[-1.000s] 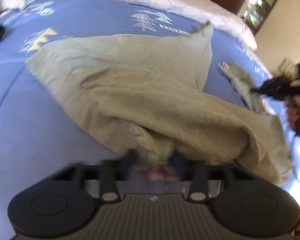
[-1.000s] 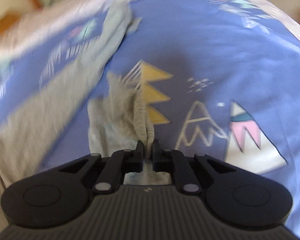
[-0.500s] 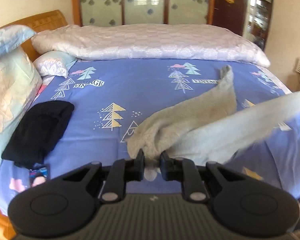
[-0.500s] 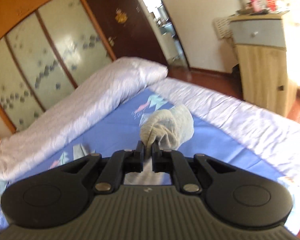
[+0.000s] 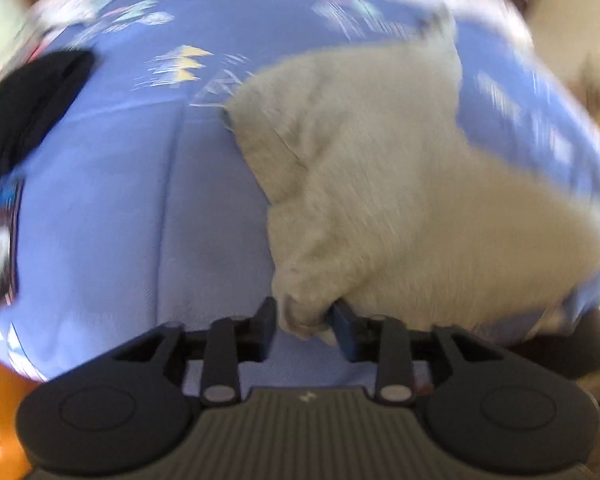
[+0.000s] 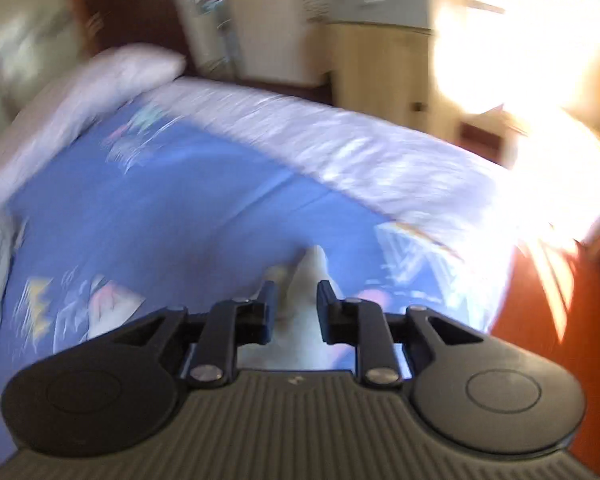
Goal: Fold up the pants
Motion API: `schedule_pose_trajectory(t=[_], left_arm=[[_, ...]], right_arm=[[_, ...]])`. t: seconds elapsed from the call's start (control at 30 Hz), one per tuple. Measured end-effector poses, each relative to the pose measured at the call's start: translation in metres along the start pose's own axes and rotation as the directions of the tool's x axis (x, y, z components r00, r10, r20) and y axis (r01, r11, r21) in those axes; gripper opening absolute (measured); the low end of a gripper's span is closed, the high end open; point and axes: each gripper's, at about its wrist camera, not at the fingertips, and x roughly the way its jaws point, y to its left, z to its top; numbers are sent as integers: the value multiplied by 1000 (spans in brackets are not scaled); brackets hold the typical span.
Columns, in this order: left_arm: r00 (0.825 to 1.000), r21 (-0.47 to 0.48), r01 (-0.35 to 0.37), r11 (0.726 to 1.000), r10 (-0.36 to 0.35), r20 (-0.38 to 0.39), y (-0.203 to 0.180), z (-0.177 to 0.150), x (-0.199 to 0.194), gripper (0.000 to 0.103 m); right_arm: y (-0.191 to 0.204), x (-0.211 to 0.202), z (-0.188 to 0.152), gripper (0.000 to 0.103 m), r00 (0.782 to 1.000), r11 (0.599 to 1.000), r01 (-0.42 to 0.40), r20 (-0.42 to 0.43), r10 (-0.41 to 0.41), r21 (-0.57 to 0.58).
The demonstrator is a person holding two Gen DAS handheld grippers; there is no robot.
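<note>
1. Blue printed sheet [image 6: 172, 200] covers the bed, white quilt [image 6: 340, 148] along its edge.
2. Wooden cabinet [image 6: 384, 68] at one o'clock.
3. Sun glare [image 6: 520, 32] at two o'clock; reddish floor [image 6: 540, 308].

My right gripper [image 6: 296, 304], jaws parted, with a strip of pale pants [image 6: 310, 280] fabric lying between them, touching neither visibly. Blue printed bedsheet [image 6: 172, 200] beneath; white quilt [image 6: 340, 144] from 10 to 3 o'clock; wooden cabinet [image 6: 380, 64] at 1 o'clock. View blurred.
</note>
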Motion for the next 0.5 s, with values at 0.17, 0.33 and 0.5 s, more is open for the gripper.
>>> schedule_pose_trajectory(t=[0.17, 0.33, 0.5], left_arm=[[992, -297, 120, 947, -102, 77, 53, -1, -3, 55], [982, -392, 191, 900, -173, 81, 50, 0, 30, 56], [985, -245, 155, 957, -132, 107, -5, -13, 34, 57]], right_arm=[[10, -21, 7, 33, 997, 998, -51, 63, 54, -44], [90, -35, -24, 33, 945, 939, -323, -92, 313, -122], [261, -90, -101, 33, 742, 646, -667, -411, 530, -371]])
